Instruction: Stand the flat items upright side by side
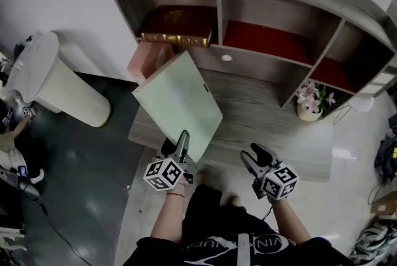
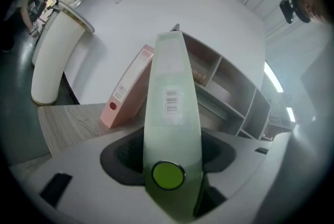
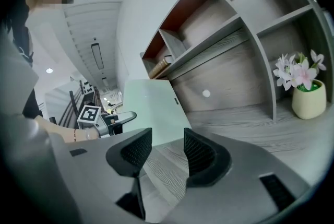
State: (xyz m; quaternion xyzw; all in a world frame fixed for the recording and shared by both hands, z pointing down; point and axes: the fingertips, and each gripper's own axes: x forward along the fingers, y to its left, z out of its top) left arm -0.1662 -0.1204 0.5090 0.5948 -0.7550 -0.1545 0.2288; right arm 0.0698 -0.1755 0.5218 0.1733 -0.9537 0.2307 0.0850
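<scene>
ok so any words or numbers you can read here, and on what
No text here can be read.
green folder spine: barcode label, digits too small to read.
pink folder spine: label with a red dot, blurred.
dark red book: gold print, too small.
shirt: white lettering, cut off and blurred.

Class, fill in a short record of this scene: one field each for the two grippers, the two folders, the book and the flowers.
Left gripper: shut on the spine of the green folder
Green folder: held tilted above the desk
Right gripper: open, nothing between the jaws
Pink folder: on edge on the desk, leaning
Brown book: lying flat in the top left compartment
Flower pot: on the desk, right side
</scene>
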